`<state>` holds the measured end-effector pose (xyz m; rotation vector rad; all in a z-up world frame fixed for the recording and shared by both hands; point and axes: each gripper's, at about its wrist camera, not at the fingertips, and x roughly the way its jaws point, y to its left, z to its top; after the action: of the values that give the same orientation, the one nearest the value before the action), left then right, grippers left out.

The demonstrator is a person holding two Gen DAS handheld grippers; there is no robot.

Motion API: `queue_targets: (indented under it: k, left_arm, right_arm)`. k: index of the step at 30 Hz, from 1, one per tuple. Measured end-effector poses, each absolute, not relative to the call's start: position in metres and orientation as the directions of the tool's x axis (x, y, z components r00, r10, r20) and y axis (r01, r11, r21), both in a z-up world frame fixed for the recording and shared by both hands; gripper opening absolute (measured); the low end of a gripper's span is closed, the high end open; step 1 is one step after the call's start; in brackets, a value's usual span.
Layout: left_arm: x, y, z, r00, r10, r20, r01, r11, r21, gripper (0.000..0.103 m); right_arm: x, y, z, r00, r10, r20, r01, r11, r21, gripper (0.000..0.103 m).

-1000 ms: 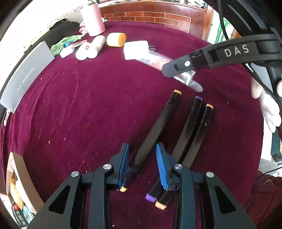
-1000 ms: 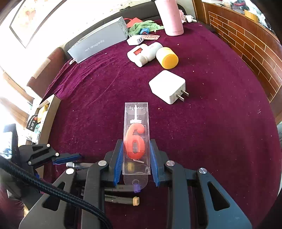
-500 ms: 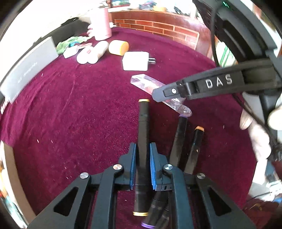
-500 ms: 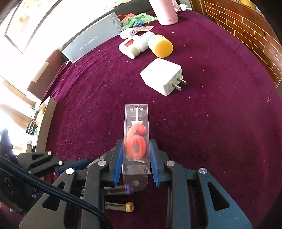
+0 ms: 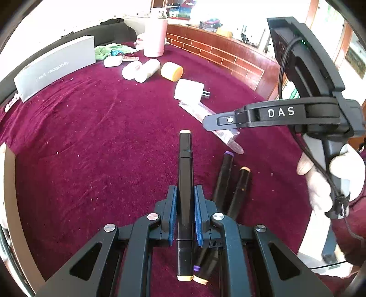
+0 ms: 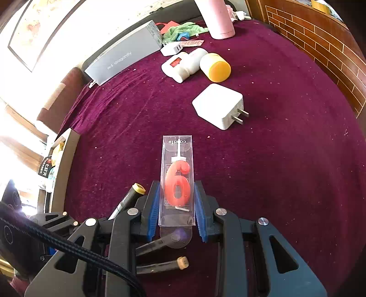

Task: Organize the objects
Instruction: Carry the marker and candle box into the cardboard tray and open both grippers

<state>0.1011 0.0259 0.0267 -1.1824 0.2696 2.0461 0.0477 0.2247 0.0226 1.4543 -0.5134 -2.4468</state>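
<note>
My left gripper (image 5: 185, 214) is shut on a black marker with cream caps (image 5: 184, 173) and holds it lifted above the maroon cloth. Two more black markers (image 5: 231, 180) lie on the cloth just to its right. My right gripper (image 6: 176, 205) is shut on a clear candle pack with a red number 6 (image 6: 177, 180), held above the cloth. In the left wrist view the right gripper (image 5: 228, 120) shows at the right with the clear pack (image 5: 205, 114) in it. In the right wrist view the held marker's tip (image 6: 138, 189) shows at the lower left.
A white charger plug (image 6: 219, 106), a yellow-capped jar (image 6: 216, 67), white bottles (image 6: 183, 66), a grey box (image 6: 123, 61), a pink cylinder (image 6: 219, 18) and a green cloth (image 6: 183, 29) lie towards the far side. A brick-patterned wall (image 6: 320, 45) borders the right.
My left gripper shut on the cream-capped marker and lifted it. My right gripper kept hold of the candle pack and moved a little forward.
</note>
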Motion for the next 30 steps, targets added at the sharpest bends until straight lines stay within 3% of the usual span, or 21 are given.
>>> queue_targets:
  k: [15, 30]
  left_arm:
    - [0.125, -0.033, 0.059, -0.36, 0.569, -0.74, -0.613, -0.742, -0.272, 0.012]
    - [0.129, -0.129, 0.069, -0.501, 0.51, -0.699, -0.449, -0.844, -0.294, 0.012]
  right_arm:
    - [0.062, 0.187, 0.051, -0.471, -0.432, -0.769, 0.129, -0.896, 0.425, 0.026]
    - [0.069, 0.086, 0.072, -0.394, -0.521, -0.757, 0.312, -0.851, 0.423, 0.026]
